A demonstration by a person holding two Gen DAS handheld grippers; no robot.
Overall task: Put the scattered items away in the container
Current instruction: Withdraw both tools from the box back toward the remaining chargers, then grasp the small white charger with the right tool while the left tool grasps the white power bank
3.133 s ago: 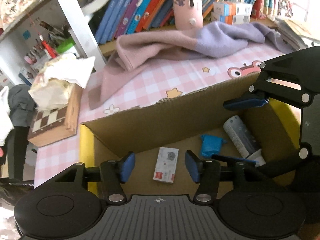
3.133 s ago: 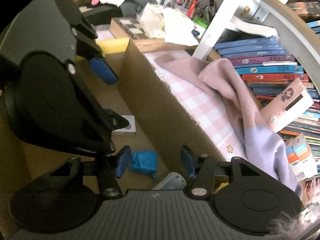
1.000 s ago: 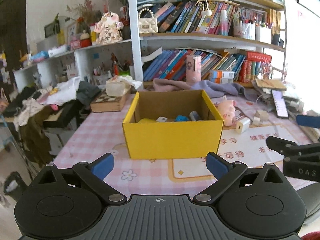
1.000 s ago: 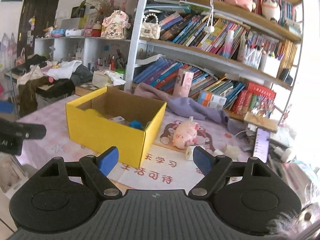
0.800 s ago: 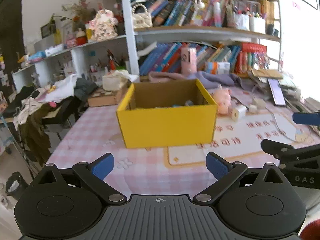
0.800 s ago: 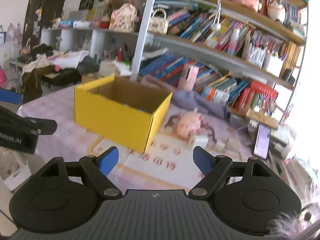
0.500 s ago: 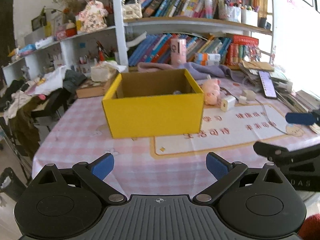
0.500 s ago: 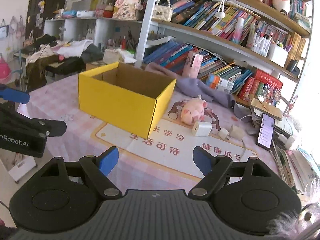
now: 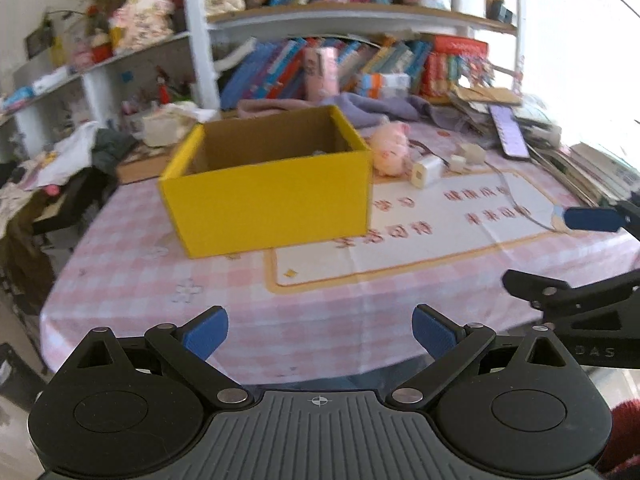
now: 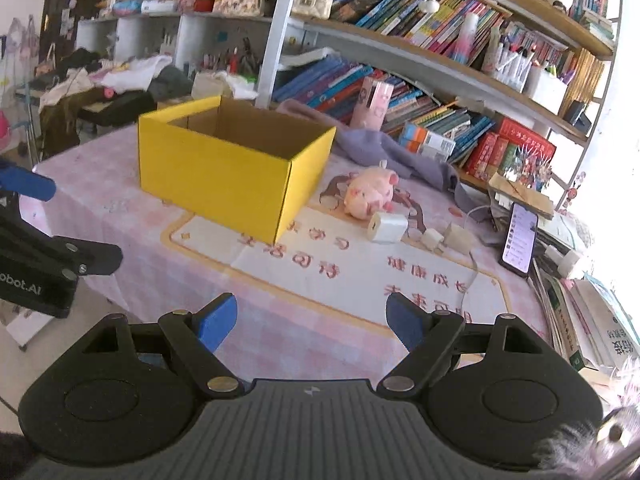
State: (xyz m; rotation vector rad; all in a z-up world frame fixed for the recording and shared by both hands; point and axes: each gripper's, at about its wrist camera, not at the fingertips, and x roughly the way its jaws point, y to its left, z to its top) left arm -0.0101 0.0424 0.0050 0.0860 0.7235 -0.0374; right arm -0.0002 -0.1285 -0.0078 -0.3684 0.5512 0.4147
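Left wrist: yellow box (image 9: 272, 200) farther than before; both hand-held grippers (image 9: 320, 330) (image 10: 310, 318) released, empty.

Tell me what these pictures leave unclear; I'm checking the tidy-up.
- Contents of the yellow box: hidden by its walls in both views.
- Phone screen text: too small, right view.
- Shelf books: blurred, left view.
- Right tool: cut off by left view's edge.
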